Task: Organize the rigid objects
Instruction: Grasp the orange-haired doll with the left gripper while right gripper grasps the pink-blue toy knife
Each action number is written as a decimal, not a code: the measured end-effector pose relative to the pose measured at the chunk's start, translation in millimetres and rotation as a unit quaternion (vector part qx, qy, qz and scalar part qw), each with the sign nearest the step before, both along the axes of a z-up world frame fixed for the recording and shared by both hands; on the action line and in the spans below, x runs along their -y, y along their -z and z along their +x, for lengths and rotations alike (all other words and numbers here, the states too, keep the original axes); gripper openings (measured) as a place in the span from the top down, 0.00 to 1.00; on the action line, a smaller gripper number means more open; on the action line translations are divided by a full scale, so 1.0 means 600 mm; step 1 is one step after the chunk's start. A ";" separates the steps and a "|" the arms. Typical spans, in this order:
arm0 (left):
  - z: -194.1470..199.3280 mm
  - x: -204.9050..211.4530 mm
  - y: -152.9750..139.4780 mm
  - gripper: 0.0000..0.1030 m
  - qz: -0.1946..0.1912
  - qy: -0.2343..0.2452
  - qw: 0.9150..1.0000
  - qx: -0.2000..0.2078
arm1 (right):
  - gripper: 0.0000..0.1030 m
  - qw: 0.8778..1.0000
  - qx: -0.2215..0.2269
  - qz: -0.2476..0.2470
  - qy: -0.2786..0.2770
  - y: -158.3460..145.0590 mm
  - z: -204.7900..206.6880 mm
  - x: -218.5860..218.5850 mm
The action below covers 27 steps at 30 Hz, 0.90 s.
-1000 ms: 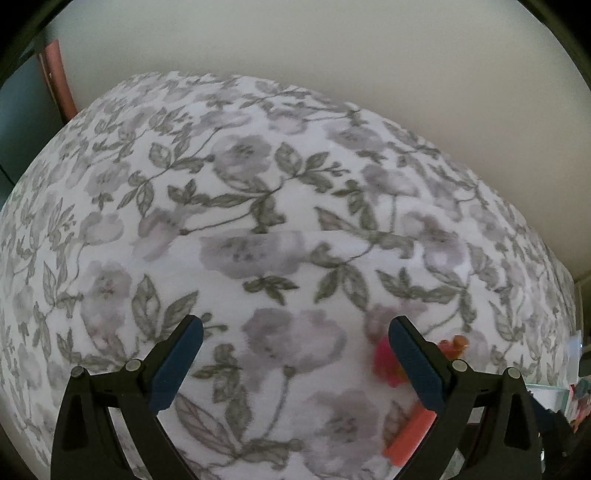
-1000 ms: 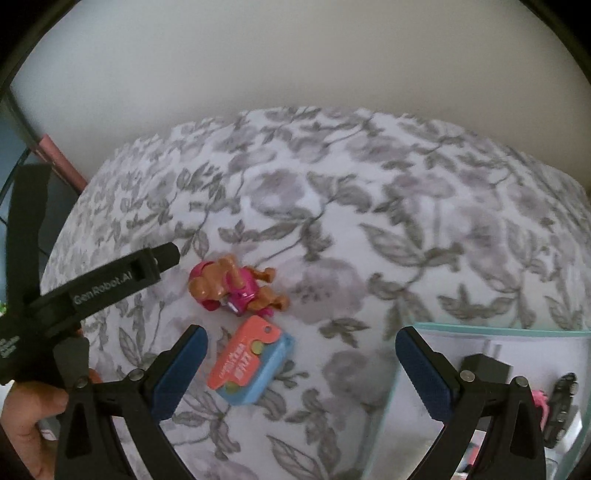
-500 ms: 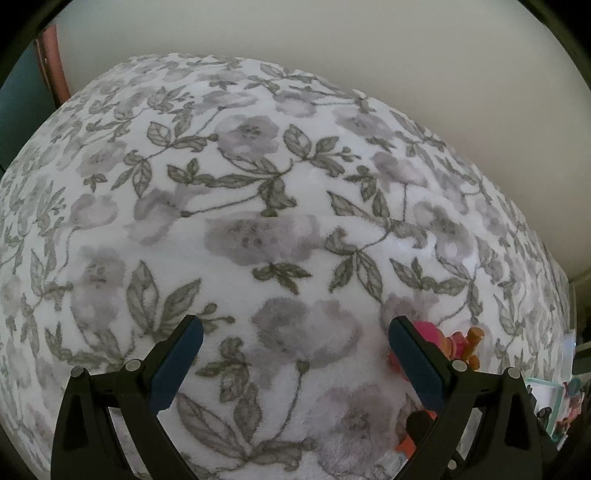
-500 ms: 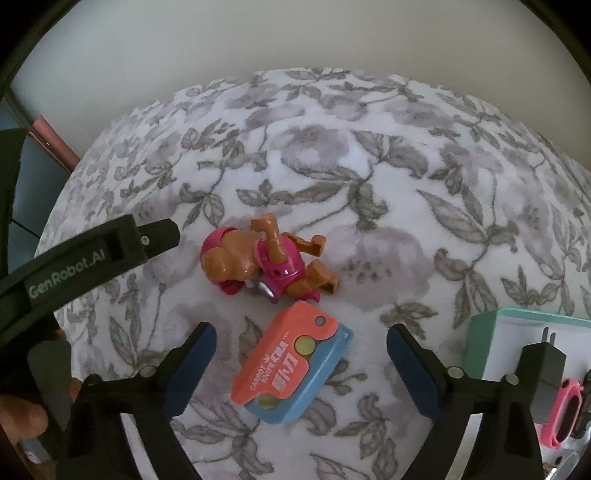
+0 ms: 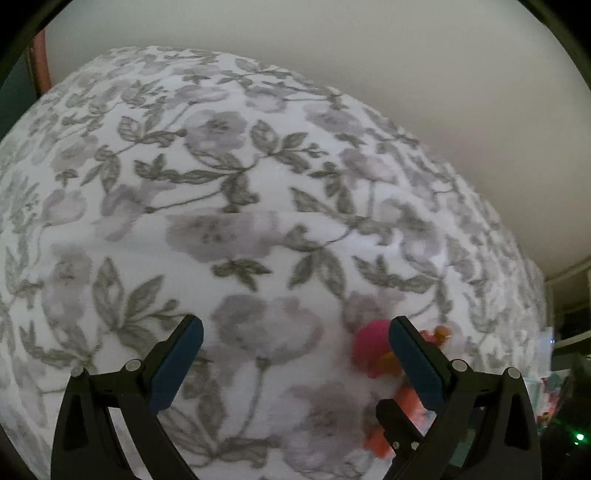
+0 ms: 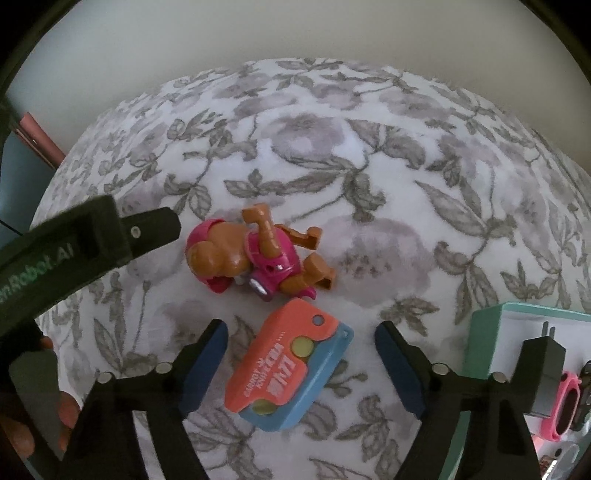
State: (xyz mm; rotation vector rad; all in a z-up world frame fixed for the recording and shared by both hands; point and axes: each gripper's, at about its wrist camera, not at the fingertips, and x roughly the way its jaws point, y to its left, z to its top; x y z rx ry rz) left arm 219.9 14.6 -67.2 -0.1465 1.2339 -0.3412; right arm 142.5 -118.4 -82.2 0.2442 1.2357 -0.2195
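In the right wrist view an orange-and-blue toy case (image 6: pixel 291 363) lies on the floral blanket (image 6: pixel 406 184), between the open fingers of my right gripper (image 6: pixel 301 356). A pink-and-brown toy dog (image 6: pixel 255 256) lies on its side just beyond the case. My left gripper (image 5: pixel 295 347) is open and empty over the blanket (image 5: pixel 221 184); the toy dog (image 5: pixel 369 350) shows beside its right finger, partly hidden. The left gripper's body (image 6: pixel 74 251) reaches in from the left of the right wrist view.
A teal-rimmed white box (image 6: pixel 517 332) stands at the right, holding a black plug adapter (image 6: pixel 543 369) and a pink band (image 6: pixel 567 404). A plain wall (image 6: pixel 258 29) backs the blanket. A pink post (image 5: pixel 38 55) stands at the far left.
My right gripper has moved forward and down, so the orange-and-blue case now lies between its fingers. My left gripper has shifted a little over the blanket and stays open.
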 end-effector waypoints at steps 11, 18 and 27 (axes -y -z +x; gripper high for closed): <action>-0.013 0.044 -0.005 0.03 -0.041 0.034 0.999 0.007 | 0.44 1.000 0.002 0.006 0.015 -0.007 -0.016 0.041; -0.020 0.073 0.007 0.03 -0.059 0.054 0.997 -0.001 | 0.44 1.000 0.004 0.010 0.016 -0.005 -0.017 0.053; -0.023 0.086 0.021 0.37 -0.054 0.055 0.997 -0.005 | 0.44 1.000 0.007 0.015 0.015 -0.009 -0.032 0.059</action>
